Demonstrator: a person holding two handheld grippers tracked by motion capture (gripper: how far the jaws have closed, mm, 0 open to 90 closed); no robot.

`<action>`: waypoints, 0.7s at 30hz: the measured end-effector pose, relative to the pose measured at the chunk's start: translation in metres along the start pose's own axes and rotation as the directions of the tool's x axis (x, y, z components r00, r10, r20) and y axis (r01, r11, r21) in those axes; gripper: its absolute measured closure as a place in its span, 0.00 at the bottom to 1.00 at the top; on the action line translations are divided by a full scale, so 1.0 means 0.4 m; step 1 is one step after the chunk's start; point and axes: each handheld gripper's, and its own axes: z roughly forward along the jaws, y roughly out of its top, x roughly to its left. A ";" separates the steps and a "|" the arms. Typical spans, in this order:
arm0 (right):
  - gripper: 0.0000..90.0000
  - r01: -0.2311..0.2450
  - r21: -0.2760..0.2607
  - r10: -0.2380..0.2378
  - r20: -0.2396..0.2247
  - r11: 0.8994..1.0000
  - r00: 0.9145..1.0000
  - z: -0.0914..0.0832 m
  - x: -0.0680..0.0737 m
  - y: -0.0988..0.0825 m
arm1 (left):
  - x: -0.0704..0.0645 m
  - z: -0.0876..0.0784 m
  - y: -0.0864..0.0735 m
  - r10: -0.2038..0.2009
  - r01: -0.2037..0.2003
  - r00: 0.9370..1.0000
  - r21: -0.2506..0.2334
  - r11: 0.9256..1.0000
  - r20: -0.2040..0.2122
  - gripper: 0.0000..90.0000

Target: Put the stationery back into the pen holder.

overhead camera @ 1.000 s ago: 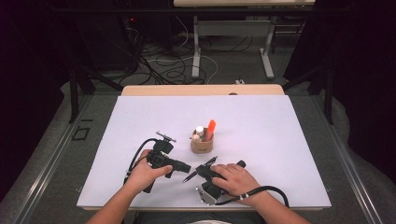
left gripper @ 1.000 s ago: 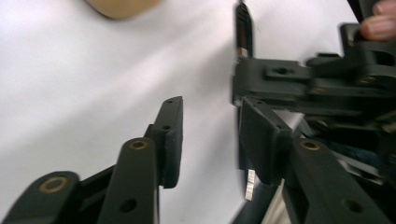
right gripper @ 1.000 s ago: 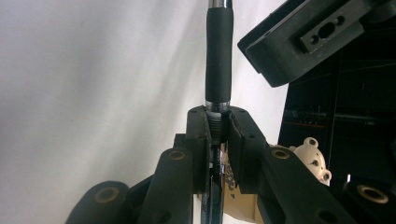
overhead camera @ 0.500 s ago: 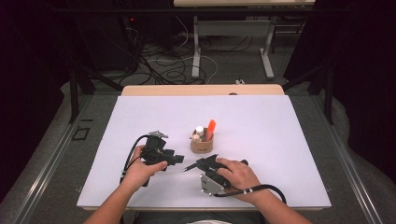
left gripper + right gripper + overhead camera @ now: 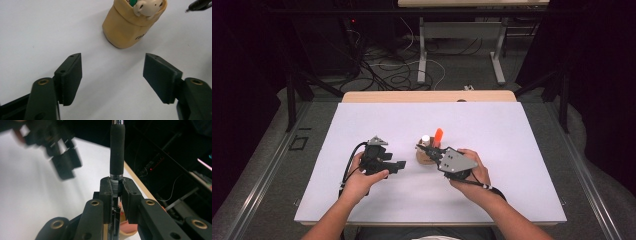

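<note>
My left claw [image 5: 398,164] sits low on the white surface [image 5: 512,150], left of the cup [image 5: 130,27]. Its jaws have just been opening and now stand wide, with nothing between them; in the left claw view bare surface shows between the two pads [image 5: 70,77], and the tan cup stands a little way ahead, upright and untouched. A pale, bear-shaped thing [image 5: 147,7] peeks over the cup's rim, and something green is just beside it.

From above, the cup sits near the middle of the surface, with a white-capped item [image 5: 425,138] and an orange one [image 5: 438,135] poking out of it.

My right claw [image 5: 424,146] is clamped narrow on a pen [image 5: 117,152]. A second ago it was lower and nearer my edge of the surface; now it has lifted and come across, so its tip hangs at the cup's rim. In the right claw view the pen's black grip section runs straight up out of the closed jaws, and the left claw [image 5: 62,157] is a blur beyond it.

I judge the pen has passed to the right claw alone, and the left has let go. What remains is to line the pen up over the cup's mouth and lower it in among the others without tipping the cup.
</note>
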 end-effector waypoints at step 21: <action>0.88 -0.407 -0.102 0.412 0.030 0.908 0.911 0.085 -0.066 -0.043 | 0.011 -0.007 0.003 -0.009 0.007 0.999 -0.038 0.999 -0.045 0.10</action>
